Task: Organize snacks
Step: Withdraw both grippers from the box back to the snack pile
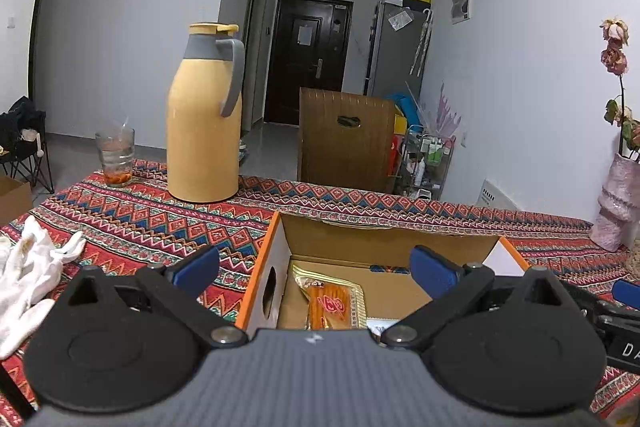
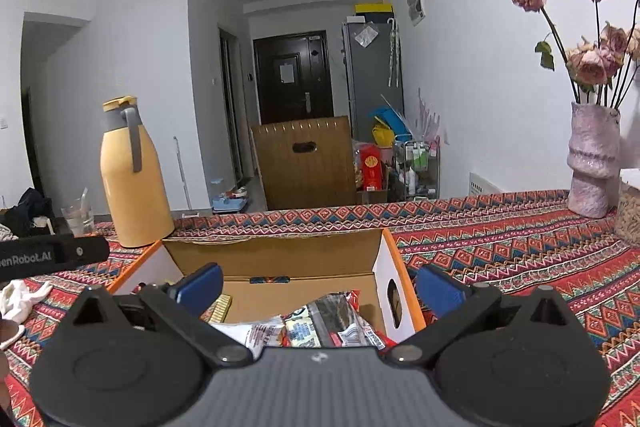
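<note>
- As far as I can judge, the sorting is well along: the cardboard box (image 1: 264,259) below and ahead of my left fingers (image 1: 316,269) already holds an orange snack packet (image 1: 334,301).
- My left fingers are spread wide, holding nothing.
- My right fingers (image 2: 320,289) are wide and empty too; several snack wrappers (image 2: 320,323) lie in the box just beneath them.
- No loose snacks show on the bench (image 2: 500,247), so little seems left.

Orange snack packet (image 1: 334,301): lower end hidden behind the left tool body; print too small to read. Snack wrappers (image 2: 320,323): near ends hidden by the right tool body. Vase (image 1: 618,203): cut by the frame edge.
</note>
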`<state>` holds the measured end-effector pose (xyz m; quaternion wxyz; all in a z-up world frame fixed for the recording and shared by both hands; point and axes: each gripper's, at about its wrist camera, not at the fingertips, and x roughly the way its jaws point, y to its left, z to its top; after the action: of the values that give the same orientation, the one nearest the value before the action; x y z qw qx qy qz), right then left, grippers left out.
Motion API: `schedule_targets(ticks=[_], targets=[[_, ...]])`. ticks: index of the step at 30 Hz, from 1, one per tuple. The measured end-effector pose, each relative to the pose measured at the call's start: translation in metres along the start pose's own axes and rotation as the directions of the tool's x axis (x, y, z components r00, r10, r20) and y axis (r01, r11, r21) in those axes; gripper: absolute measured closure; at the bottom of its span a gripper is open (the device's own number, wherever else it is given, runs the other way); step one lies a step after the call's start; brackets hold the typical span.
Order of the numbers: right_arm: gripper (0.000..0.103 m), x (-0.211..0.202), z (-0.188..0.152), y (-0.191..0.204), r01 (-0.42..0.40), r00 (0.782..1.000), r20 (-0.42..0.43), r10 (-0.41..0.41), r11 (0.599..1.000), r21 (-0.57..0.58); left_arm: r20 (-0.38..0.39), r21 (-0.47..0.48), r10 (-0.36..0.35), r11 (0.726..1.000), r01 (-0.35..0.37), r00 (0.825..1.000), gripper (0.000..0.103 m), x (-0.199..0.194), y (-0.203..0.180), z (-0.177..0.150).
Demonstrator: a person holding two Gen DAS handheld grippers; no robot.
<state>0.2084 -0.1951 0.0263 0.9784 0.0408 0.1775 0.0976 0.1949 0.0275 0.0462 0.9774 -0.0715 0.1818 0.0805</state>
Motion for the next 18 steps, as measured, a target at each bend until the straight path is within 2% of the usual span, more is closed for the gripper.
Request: schedule_targets(ticks=[8, 18], targets=[[0.000, -0.031, -0.016, 0.001, -0.010, 1.000, -0.029, 0.009, 1.000, -0.025, -0.010, 0.002, 0.005, 1.000, -0.005, 1.000, 0.000, -0.039, 0.020, -0.011], [0.000, -0.080, -0.061, -0.009, -0.007, 0.996, -0.088, 0.006, 1.000, -0.010, -0.043, 0.027, 0.028, 0.999, -0.027, 0.999, 0.000, -0.094, 0.049, -0.056]])
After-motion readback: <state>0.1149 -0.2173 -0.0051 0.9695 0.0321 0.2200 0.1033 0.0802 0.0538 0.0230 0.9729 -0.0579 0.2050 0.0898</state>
